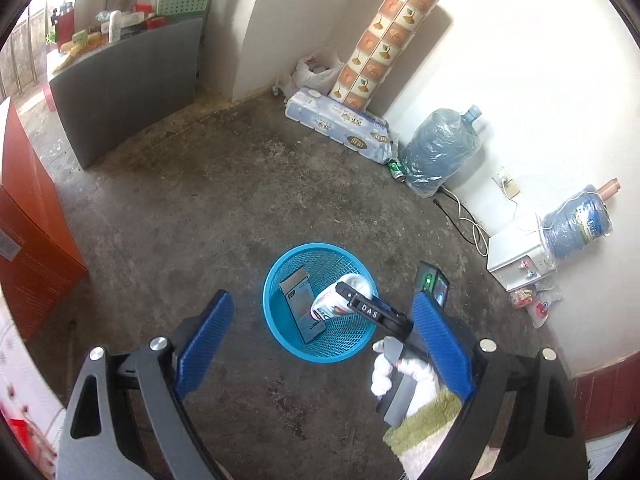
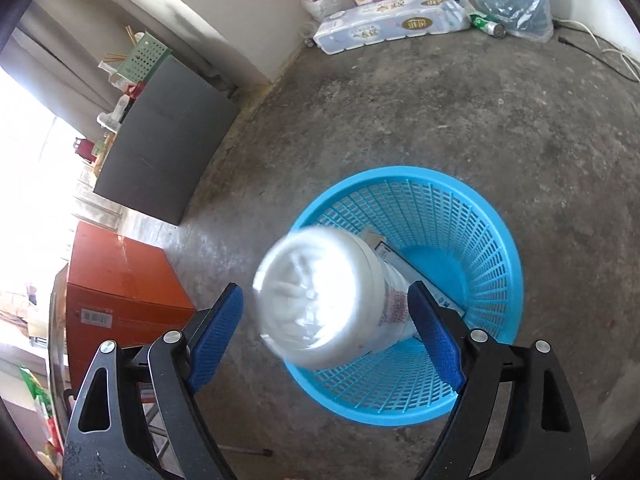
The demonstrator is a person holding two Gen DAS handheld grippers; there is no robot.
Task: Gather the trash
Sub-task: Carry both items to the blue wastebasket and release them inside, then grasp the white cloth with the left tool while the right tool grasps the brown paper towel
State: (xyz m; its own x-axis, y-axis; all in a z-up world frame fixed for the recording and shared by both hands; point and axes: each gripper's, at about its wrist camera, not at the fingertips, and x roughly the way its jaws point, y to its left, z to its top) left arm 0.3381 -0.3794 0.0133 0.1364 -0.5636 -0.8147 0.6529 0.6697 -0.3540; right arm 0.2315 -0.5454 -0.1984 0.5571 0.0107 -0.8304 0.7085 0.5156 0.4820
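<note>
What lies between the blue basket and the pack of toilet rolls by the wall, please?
Only bare concrete floor lies between the basket and the pack of toilet rolls; the left wrist view shows it best.

left gripper (image 1: 324, 344) open, right gripper (image 2: 328, 344) spread

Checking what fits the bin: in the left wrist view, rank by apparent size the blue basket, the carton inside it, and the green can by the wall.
1. blue basket
2. carton
3. green can, though it lies farther away, so it looks smaller than it is.
</note>
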